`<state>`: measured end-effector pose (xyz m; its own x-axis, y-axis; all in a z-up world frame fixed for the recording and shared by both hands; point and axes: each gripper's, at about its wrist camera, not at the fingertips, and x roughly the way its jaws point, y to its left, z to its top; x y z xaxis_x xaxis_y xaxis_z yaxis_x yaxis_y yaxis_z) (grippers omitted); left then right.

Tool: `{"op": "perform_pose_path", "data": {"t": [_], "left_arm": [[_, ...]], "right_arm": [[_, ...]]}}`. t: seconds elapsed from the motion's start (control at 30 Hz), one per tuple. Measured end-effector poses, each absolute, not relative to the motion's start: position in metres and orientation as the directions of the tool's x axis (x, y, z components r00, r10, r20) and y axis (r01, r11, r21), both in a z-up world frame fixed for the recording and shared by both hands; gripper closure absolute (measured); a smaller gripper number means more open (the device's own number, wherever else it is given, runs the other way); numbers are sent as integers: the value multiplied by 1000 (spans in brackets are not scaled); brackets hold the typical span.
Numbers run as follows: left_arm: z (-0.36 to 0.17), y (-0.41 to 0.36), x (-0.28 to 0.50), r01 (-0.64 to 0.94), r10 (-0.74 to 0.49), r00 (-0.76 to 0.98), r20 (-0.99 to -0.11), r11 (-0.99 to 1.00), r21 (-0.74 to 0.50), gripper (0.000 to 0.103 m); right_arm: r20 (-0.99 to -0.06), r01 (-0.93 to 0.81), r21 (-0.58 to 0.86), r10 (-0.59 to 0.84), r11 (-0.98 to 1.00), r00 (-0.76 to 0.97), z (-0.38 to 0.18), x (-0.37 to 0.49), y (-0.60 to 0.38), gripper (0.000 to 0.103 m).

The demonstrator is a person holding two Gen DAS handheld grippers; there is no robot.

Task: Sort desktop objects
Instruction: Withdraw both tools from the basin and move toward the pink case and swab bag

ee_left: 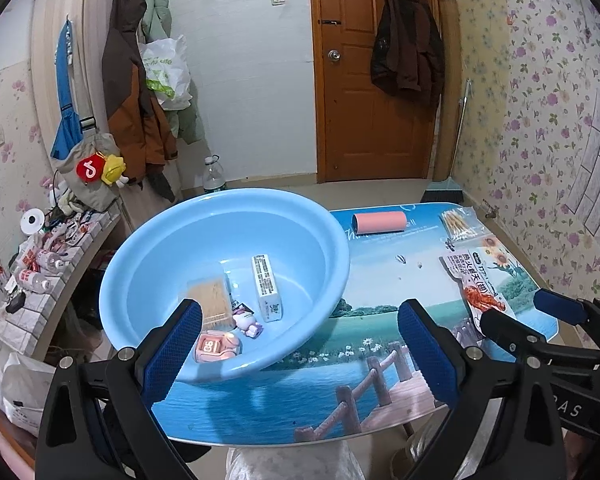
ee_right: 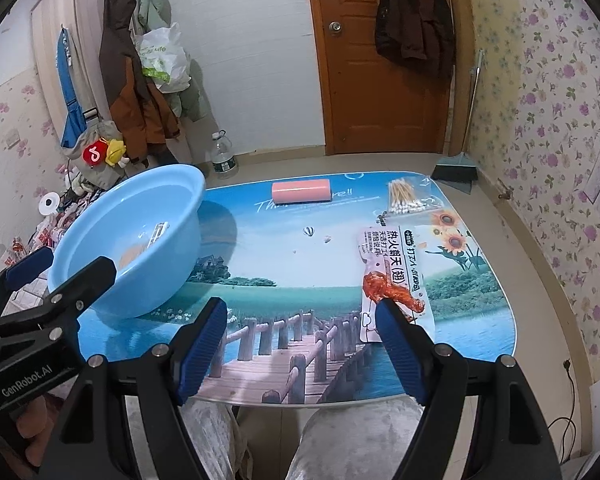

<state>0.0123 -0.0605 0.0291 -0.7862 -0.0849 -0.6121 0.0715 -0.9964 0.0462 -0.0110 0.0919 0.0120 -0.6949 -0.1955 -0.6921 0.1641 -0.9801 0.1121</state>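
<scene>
Right gripper (ee_right: 302, 318) beside snack packet (ee_right: 394, 276)

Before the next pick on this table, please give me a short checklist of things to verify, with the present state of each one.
1. Right gripper open and holding nothing: ok.
2. Left gripper open and holding nothing: ok.
3. Snack packet flat on the table, nothing on top: ok.
4. Blue basin has room left: ok.
5. Pink roll and cotton swabs outside the basin: not ok, unsorted.
6. Packet centred between the right fingers: not ok, under the right-hand finger only.
</scene>
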Motion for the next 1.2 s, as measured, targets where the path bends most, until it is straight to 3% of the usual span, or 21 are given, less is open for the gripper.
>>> {"op": "perform_pose_path", "data": {"t": [0.67, 1.2], "left_arm": [[32, -50, 2, 60, -70, -786, -614, -998, 37, 4], [37, 15, -53, -31, -5, -783, -623, -998, 46, 3]], "right_arm": [[-707, 108, 127, -167, -986, -687, 7, -26, 114, 25], [-724, -7, 138, -96, -990, -683, 8, -70, 182, 25]]}}
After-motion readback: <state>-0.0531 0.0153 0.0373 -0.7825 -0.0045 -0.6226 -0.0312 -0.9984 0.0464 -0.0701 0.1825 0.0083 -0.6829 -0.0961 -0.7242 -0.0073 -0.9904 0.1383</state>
